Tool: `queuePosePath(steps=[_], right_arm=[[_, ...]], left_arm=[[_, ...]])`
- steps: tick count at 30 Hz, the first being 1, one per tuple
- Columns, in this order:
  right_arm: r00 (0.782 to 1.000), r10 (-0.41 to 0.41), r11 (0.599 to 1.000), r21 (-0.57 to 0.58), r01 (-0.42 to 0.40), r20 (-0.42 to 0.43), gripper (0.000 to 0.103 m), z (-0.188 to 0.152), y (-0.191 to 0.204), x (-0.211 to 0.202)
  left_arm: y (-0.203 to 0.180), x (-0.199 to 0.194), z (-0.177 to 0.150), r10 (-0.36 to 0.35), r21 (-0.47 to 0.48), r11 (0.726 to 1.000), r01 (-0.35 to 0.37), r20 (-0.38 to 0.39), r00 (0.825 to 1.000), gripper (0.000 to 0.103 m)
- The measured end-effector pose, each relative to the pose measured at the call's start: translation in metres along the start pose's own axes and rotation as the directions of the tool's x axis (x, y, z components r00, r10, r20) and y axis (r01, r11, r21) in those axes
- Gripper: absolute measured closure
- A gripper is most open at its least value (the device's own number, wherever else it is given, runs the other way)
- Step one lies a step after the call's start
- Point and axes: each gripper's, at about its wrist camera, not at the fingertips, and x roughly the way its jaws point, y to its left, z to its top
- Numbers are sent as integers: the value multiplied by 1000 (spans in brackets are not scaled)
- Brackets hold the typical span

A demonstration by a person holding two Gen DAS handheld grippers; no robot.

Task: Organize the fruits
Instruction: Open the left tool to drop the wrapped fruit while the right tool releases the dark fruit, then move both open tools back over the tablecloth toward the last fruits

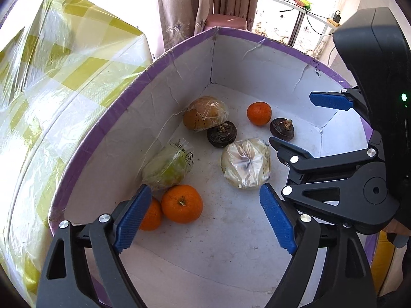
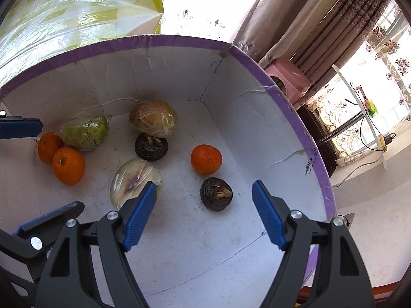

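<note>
A white cardboard box with a purple rim (image 1: pixel 108 113) (image 2: pixel 295 113) holds the fruit. Inside lie three oranges (image 1: pixel 181 203) (image 1: pixel 259 113) (image 2: pixel 206 159), two dark round fruits (image 1: pixel 222 134) (image 2: pixel 216 193), and three plastic-wrapped fruits: brown (image 1: pixel 205 113) (image 2: pixel 153 118), green (image 1: pixel 168 165) (image 2: pixel 84 133) and pale (image 1: pixel 246 163) (image 2: pixel 133 179). My left gripper (image 1: pixel 205 218) is open and empty above the box, near two oranges. My right gripper (image 2: pixel 204 213) is open and empty, with a dark fruit just ahead between its fingers; it also shows in the left wrist view (image 1: pixel 303 123).
A table with a yellow checked cloth under clear plastic (image 1: pixel 51 77) (image 2: pixel 77 12) stands beside the box. Curtains (image 1: pixel 195 5), a pink stool (image 2: pixel 287 79) and a white side table (image 1: pixel 295 5) are behind.
</note>
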Motion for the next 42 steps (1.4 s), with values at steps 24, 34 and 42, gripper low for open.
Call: queuePosePath(steps=[24,34,42], right_arm=[[983,-29,996,93,13,182,19,6,-7,-67],[974,0,997,81,-18,227,19,11,6,-84],[970,16,996,85,-37,241,19,14,14,-87]], left_arm=[[25,-88,-42,26,-129,992,4,230,973,15],[52,-104,-57,68,-237,971,-5,262,963,15],[57,-110,-62,78,-261,965,-3,279,957,15]])
